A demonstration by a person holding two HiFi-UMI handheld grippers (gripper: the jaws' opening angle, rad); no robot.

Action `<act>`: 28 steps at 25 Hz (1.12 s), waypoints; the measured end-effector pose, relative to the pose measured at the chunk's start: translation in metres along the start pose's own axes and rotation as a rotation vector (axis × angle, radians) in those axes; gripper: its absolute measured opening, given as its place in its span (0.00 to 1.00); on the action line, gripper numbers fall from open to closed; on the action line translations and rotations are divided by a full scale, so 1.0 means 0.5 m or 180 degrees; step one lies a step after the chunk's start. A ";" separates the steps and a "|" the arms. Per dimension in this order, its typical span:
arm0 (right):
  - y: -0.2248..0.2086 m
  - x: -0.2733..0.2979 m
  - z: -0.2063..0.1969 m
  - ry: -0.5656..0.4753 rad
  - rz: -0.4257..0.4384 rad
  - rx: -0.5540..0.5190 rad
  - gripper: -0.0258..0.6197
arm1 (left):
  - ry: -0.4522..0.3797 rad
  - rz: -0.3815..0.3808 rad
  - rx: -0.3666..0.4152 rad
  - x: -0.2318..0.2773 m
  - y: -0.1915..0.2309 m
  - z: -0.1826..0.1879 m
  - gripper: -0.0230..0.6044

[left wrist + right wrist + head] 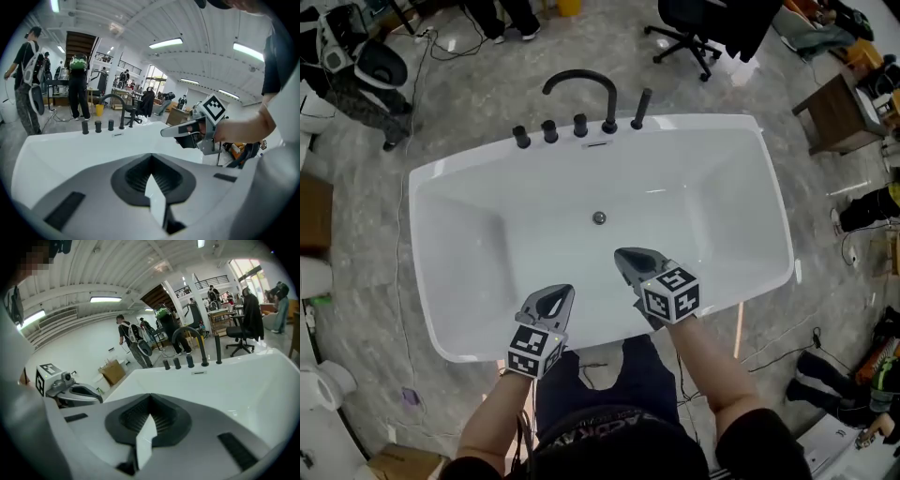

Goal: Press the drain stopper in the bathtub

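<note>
Left claw [565,292] and right claw [622,254] closed, empty.

the bathtub [703,121] fills the middle of the head view, with the drain stopper [599,217] at its floor's centre. the faucet [581,86] and knobs [549,131] stand on its upper rim. the left gripper [551,302] is over the lower rim, and the right gripper [634,259] is over the basin, lower right of the stopper.
</note>
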State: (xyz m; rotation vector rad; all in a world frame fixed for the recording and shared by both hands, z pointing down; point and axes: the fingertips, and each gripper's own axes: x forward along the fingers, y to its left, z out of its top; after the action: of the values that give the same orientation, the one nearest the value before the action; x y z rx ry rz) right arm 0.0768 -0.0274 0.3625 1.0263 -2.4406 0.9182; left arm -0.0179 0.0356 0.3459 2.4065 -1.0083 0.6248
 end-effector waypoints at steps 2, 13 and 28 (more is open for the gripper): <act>0.028 -0.037 0.031 -0.0115 0.0018 -0.0004 0.06 | -0.0047 0.0010 0.0051 -0.022 -0.012 0.028 0.05; 0.147 -0.209 0.143 -0.0693 0.0186 -0.0073 0.06 | -0.0374 -0.0095 0.0124 -0.109 -0.084 0.178 0.05; 0.253 -0.325 0.110 -0.0822 0.0455 -0.0114 0.06 | -0.0441 -0.0272 0.0117 -0.156 -0.192 0.186 0.05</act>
State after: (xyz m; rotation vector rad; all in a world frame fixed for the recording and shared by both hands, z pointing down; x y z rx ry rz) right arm 0.0924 0.0855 0.1826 1.0246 -2.7642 0.8261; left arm 0.0258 0.0854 0.2060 2.5396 -0.9502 0.4556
